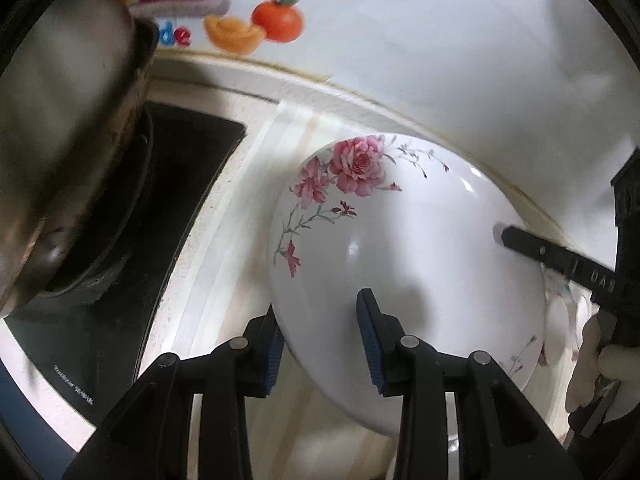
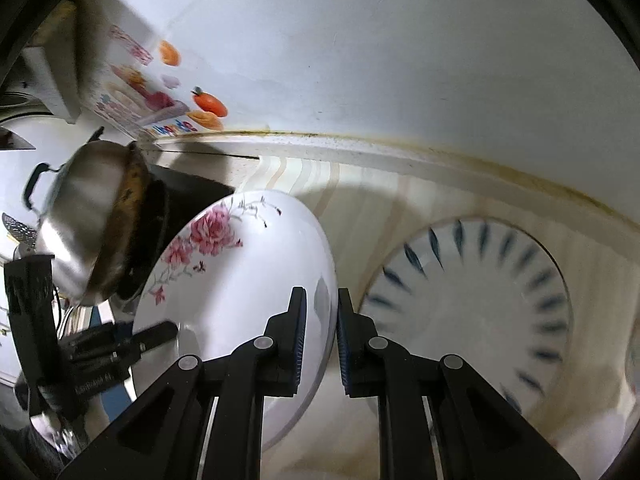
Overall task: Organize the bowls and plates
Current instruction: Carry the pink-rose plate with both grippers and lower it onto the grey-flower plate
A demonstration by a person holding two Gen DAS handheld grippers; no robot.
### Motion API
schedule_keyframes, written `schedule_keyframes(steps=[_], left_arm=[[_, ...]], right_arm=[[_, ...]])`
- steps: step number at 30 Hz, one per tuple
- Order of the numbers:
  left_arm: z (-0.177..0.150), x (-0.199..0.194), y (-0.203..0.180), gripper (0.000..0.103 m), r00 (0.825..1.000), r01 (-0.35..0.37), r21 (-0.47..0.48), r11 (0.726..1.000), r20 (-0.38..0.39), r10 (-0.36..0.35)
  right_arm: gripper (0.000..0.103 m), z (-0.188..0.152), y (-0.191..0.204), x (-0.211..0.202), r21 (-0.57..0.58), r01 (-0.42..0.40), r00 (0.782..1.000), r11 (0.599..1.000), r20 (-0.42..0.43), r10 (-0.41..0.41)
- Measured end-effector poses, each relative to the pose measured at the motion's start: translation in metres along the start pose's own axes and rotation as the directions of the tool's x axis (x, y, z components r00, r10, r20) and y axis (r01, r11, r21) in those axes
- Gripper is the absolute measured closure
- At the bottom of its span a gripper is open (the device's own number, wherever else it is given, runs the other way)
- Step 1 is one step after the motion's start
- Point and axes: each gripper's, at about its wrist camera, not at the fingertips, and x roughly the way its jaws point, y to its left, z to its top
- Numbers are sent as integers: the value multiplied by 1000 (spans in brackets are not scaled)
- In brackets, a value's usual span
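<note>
Both hand-held grippers, left [image 1: 322, 334] and right [image 2: 322, 326], clamped on floral bowl [image 1: 400, 248] rim

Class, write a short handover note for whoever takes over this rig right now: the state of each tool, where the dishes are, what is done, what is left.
Left tool: clamped on the near rim of the floral plate.
Right tool: clamped on the same plate's opposite rim.
The floral plate is held tilted above the counter, beside the metal pot.
The blue-patterned plate lies on the counter to the right.
Done: floral plate gripped by both tools.
Left: set it down; likely stack it with the other plate.
</note>
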Motion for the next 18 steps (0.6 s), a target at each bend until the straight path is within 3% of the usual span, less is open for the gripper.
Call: schedule_keyframes(steps=[7, 18], left_arm=[[-31, -34, -37, 71, 999, 36, 118, 992, -6, -36], [-88, -13, -84, 71, 991, 90, 273, 958, -124, -58]], right_arm=[[87, -76, -6, -67, 55, 10, 999, 998, 41, -12], [87, -205, -37, -107, 197, 51, 998, 979, 16, -55]])
